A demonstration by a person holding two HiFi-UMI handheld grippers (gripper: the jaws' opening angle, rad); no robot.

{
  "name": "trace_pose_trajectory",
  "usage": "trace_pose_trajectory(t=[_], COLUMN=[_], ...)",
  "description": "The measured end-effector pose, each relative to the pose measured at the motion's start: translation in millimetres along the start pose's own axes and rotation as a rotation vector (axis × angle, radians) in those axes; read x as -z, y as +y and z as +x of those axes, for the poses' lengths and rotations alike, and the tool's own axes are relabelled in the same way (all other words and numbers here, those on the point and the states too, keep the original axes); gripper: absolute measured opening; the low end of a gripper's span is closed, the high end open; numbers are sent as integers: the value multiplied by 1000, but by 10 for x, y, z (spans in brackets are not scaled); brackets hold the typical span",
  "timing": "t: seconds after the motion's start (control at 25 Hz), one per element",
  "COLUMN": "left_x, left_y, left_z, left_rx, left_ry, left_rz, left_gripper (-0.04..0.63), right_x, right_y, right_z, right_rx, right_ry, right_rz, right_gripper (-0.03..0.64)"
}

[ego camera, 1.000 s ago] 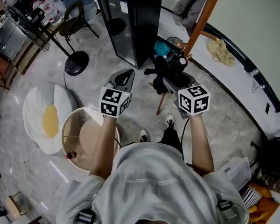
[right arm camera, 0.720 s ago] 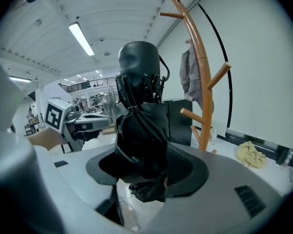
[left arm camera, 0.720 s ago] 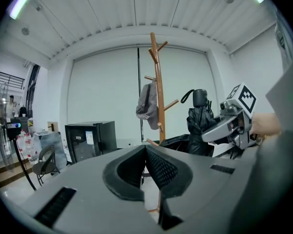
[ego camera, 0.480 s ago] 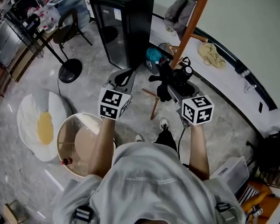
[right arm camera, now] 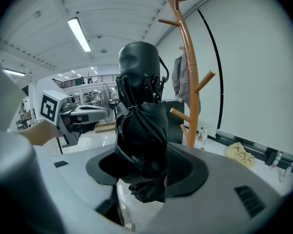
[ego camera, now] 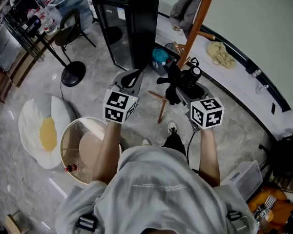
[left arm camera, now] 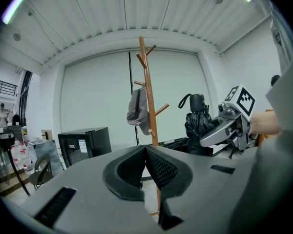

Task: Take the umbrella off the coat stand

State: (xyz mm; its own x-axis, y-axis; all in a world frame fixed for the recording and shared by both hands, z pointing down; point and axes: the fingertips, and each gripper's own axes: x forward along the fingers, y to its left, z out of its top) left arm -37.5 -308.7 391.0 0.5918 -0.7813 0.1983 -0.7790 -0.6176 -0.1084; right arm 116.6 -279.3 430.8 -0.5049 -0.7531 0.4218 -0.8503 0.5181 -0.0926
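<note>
Right gripper (ego camera: 184, 90) is up in front of the person, and its jaws are clamped about half-wide on the black folded umbrella (ego camera: 177, 80). The right gripper view shows it plainly: the bunched black fabric (right arm camera: 141, 126) sits squeezed between the two pads of the right gripper (right arm camera: 147, 172), the umbrella upright, its rounded dark handle end on top with a thin strap loop beside it. Across to the left gripper (ego camera: 132, 78), level with its partner and well apart from it. Its jaws are pressed together with nothing between them, the two textured pads meeting along a thin line in the left gripper view (left arm camera: 146, 165). From that same view the umbrella (left arm camera: 198, 126) stands clear to the right of the orange-brown wooden coat stand (left arm camera: 146, 82), not touching the pole or its pegs. A grey garment (left arm camera: 136, 106) hangs off an upper peg of the stand. In the head view the stand's pole (ego camera: 198, 18) rises just beyond the umbrella, the garment (ego camera: 183, 9) draped to its left, and one peg pokes out near the umbrella's top. Behind the left gripper sits a tall black cabinet (ego camera: 129, 23) on the grey marbled floor (ego camera: 49, 96), and a white cushion with a yellow centre (ego camera: 41, 130) lies off to the left. A beige cloth (ego camera: 222, 52) rests on the white ledge (ego camera: 244, 82) along the wall.
</note>
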Motion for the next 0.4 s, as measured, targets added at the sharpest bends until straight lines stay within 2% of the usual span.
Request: trace_pose_trajectory(t=[0.4], left_x=[48], left_y=[-100], left_z=[17], left_rx=[19], left_ry=[-6], left_rz=[-8], left_gripper=[15], right_x=[-28], right_y=[-12], right_z=[-105], right_rx=[0], right_ry=[2], right_rz=[-33], right_gripper=[247])
